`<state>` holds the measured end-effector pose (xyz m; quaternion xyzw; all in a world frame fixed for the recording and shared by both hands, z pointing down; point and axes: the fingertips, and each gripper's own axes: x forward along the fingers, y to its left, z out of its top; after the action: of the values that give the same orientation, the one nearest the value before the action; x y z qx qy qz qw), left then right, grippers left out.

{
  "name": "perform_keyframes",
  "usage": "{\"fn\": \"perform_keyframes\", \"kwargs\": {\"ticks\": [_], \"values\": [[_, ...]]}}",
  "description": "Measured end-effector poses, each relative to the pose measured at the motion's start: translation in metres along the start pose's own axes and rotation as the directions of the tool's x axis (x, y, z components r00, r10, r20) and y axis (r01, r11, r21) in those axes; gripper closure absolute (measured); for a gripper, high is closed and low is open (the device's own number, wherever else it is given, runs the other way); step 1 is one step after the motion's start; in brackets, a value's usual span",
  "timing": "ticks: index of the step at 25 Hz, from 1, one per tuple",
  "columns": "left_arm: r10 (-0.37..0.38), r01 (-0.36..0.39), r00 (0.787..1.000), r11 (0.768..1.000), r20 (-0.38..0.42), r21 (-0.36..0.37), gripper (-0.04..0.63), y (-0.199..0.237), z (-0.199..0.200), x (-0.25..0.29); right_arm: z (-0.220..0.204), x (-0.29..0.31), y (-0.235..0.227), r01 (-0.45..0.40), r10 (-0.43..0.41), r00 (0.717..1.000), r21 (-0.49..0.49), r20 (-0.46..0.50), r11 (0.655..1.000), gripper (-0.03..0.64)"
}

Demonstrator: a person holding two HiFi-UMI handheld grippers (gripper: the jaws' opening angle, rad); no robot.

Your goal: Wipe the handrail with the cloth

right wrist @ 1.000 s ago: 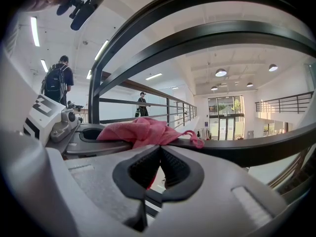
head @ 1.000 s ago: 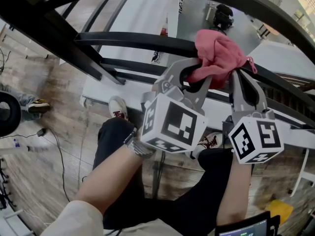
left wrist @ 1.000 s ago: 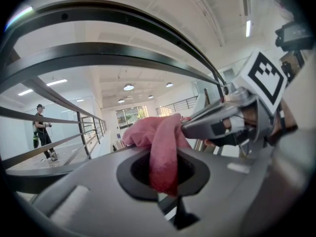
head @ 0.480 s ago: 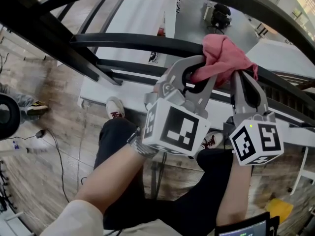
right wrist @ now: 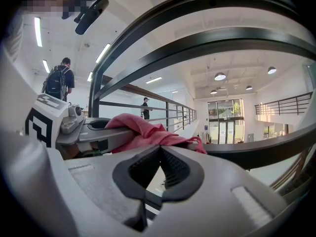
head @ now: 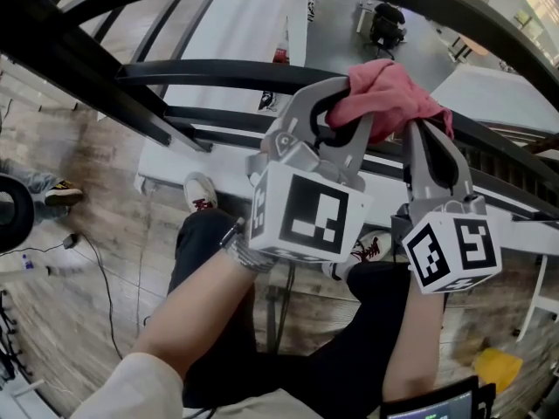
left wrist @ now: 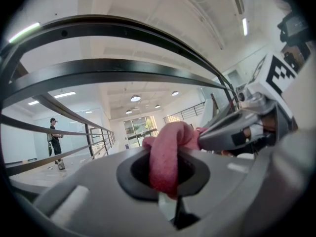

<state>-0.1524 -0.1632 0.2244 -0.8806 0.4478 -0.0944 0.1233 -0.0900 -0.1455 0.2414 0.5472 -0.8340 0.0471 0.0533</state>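
Pink cloth (head: pixel 389 94) sits bunched on top of the black rail (head: pixel 201 72), upper middle of head view. L gripper (head: pixel 354 107) has it: fingers clenched on a fold, which shows pinched between the pads in the left gripper view. R gripper (head: pixel 422 133) is just beside the cloth on its right, fingers closed together w/ nothing between, tips near the rail. Person's legs (head: pixel 210 251) and wood floor (head: pixel 113 225) below.

The pink cloth (head: pixel 389 94) hides the handrail (head: pixel 218 72) stretch beneath it and the left gripper (head: pixel 341 112) tips; a near screen (head: pixel 434 405) is cut off.
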Motion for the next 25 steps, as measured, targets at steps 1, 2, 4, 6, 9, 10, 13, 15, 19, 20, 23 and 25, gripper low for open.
{"fn": "perform_keyframes", "kwargs": {"ticks": [1, 2, 4, 6, 9, 10, 13, 15, 19, 20, 23, 25], "values": [[0.005, -0.005, 1.0, 1.0, -0.005, 0.008, 0.566, 0.003, -0.002, 0.001, 0.0, 0.0, 0.001, -0.001, 0.001, 1.0, -0.001, 0.0, 1.0, 0.615], [0.007, -0.007, 1.0, 1.0, -0.011, 0.011, 0.566, 0.006, -0.003, 0.001, 0.0, 0.001, 0.001, -0.003, 0.003, 1.0, -0.002, -0.001, 1.0, 0.615], [0.009, -0.009, 1.0, 1.0, -0.02, 0.013, 0.566, 0.011, -0.006, 0.001, 0.0, 0.001, 0.003, -0.006, 0.006, 1.0, -0.004, -0.003, 1.0, 0.615], [0.019, -0.019, 0.999, 1.0, -0.031, 0.018, 0.566, 0.016, -0.008, 0.0, 0.0, 0.002, 0.004, -0.008, 0.007, 1.0, -0.005, -0.002, 1.0, 0.615], [0.03, -0.029, 0.998, 0.999, -0.048, 0.018, 0.566, 0.021, -0.01, -0.002, 0.001, 0.003, 0.006, -0.01, 0.01, 1.0, -0.006, -0.001, 1.0, 0.615], [0.029, -0.028, 0.998, 0.999, -0.05, 0.019, 0.566, 0.023, -0.009, -0.002, 0.001, 0.003, 0.006, -0.011, 0.011, 1.0, -0.007, -0.001, 1.0, 0.615], [0.016, -0.015, 0.999, 0.999, -0.046, 0.041, 0.566, 0.026, -0.003, -0.002, 0.002, 0.004, 0.008, -0.015, 0.015, 1.0, -0.009, -0.001, 1.0, 0.615], [0.014, -0.012, 0.999, 0.999, -0.049, 0.04, 0.566, 0.028, -0.003, -0.003, 0.003, 0.004, 0.009, -0.017, 0.017, 1.0, -0.009, 0.001, 1.0, 0.615], [0.016, -0.014, 0.998, 0.999, -0.06, 0.033, 0.566, 0.032, -0.006, -0.005, 0.004, 0.007, 0.012, -0.021, 0.021, 1.0, -0.008, 0.006, 1.0, 0.615], [0.016, -0.014, 0.998, 0.999, -0.063, 0.032, 0.566, 0.033, -0.007, -0.006, 0.005, 0.008, 0.014, -0.023, 0.023, 1.0, -0.008, 0.006, 1.0, 0.615], [0.021, -0.019, 0.997, 0.999, -0.07, 0.031, 0.566, 0.038, -0.009, -0.008, 0.006, 0.01, 0.017, -0.027, 0.027, 1.0, -0.006, 0.01, 1.0, 0.615], [0.025, -0.023, 0.997, 0.999, -0.074, 0.029, 0.566, 0.041, -0.011, -0.01, 0.006, 0.012, 0.019, -0.031, 0.031, 0.999, -0.006, 0.011, 1.0, 0.615]]}}
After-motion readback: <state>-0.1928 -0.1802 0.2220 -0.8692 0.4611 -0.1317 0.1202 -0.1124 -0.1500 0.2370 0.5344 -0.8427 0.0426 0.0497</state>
